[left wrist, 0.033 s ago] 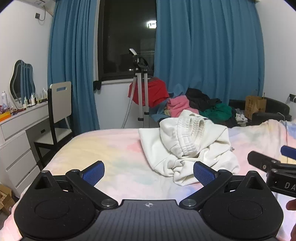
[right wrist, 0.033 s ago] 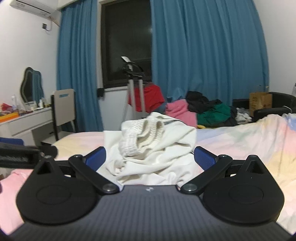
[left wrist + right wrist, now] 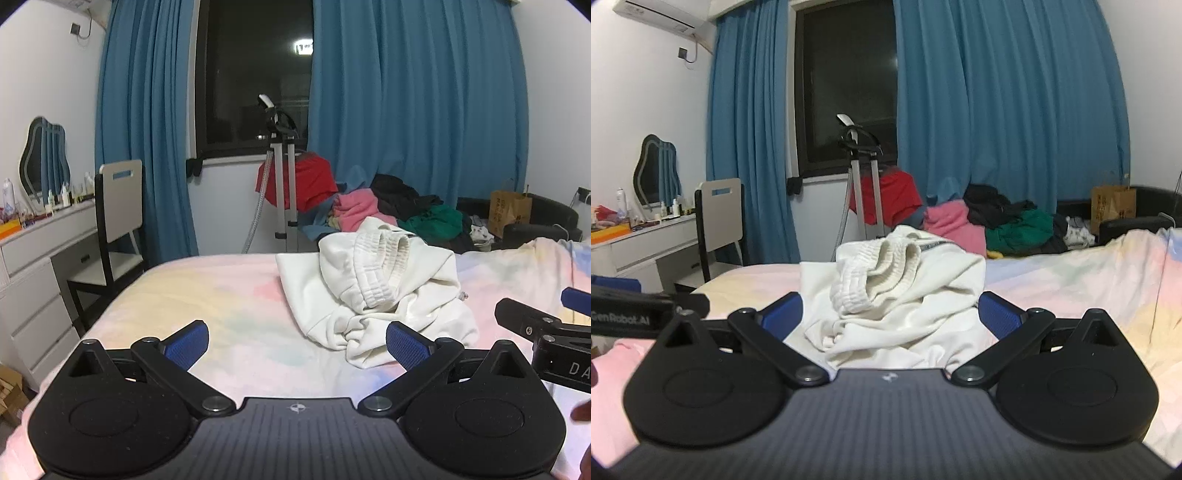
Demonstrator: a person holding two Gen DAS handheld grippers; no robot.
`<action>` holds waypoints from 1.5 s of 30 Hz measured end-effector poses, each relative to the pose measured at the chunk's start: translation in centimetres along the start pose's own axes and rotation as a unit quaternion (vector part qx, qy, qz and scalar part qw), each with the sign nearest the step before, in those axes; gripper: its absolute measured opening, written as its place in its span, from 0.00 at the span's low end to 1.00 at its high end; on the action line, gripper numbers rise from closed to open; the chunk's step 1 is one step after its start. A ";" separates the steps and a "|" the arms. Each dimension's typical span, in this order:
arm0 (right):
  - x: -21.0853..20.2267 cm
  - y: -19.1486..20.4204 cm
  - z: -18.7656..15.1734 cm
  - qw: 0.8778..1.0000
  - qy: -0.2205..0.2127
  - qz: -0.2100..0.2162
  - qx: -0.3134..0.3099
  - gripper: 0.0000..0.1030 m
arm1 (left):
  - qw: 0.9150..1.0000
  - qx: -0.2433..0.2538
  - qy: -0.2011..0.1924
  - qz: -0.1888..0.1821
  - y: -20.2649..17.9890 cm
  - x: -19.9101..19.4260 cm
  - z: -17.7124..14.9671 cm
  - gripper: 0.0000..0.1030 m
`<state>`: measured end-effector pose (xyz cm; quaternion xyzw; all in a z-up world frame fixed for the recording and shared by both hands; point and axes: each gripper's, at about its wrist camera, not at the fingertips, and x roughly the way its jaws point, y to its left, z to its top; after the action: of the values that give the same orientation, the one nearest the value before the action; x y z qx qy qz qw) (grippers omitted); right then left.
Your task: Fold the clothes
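Both grippers, left gripper (image 3: 297, 345) and right gripper (image 3: 890, 317), hovering near crumpled white garment (image 3: 376, 291) on bed (image 3: 207, 295), jaws released; nothing changing, folding not begun.

My room is lit evenly by indoor light; the window (image 3: 255, 74) is black, with one small bright glare spot. Shadows are soft. Both views bend strongly at the edges, with dark corners. My right gripper (image 3: 889, 314) body looks blurred near the lens.
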<state>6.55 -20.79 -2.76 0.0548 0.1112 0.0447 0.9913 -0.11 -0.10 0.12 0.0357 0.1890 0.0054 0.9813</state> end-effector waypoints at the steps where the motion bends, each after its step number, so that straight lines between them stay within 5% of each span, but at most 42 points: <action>1: 0.0 0.0 0.0 1.000 0.001 0.001 -0.001 1.00 | 1.000 -0.004 -0.002 -0.003 -0.1 -0.2 0.1 1.00; 6: 0.0 0.0 0.3 1.000 0.008 0.004 -0.008 1.00 | 0.999 -0.043 -0.014 -0.016 0.9 -1.0 -0.4 1.00; 19: 0.0 -0.4 -0.5 1.000 0.013 -0.006 -0.001 0.96 | 1.000 -0.016 -0.015 -0.004 0.4 -0.6 -0.4 1.00; 23: 0.5 -0.7 -0.7 0.999 0.023 -0.023 -0.001 0.51 | 1.000 -0.020 -0.010 -0.009 0.6 -0.6 -0.8 1.00; 28: 0.8 -1.1 -0.9 0.999 0.027 -0.036 0.007 0.29 | 1.000 -0.018 -0.018 -0.005 0.5 -0.4 -1.1 1.00; 37: 0.1 -0.8 -0.9 1.000 0.004 -0.028 0.014 0.29 | 0.999 -0.017 -0.028 -0.019 -0.5 -0.5 -1.5 1.00; 45: 0.7 -1.2 -1.0 0.999 0.041 -0.014 0.033 0.29 | 1.000 -0.005 -0.012 -0.017 -1.2 0.4 -2.3 0.90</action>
<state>7.13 -21.83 -4.08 0.0839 0.1535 0.0290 0.9842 -0.59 -1.13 -2.26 0.0277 0.1778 -0.0111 0.9836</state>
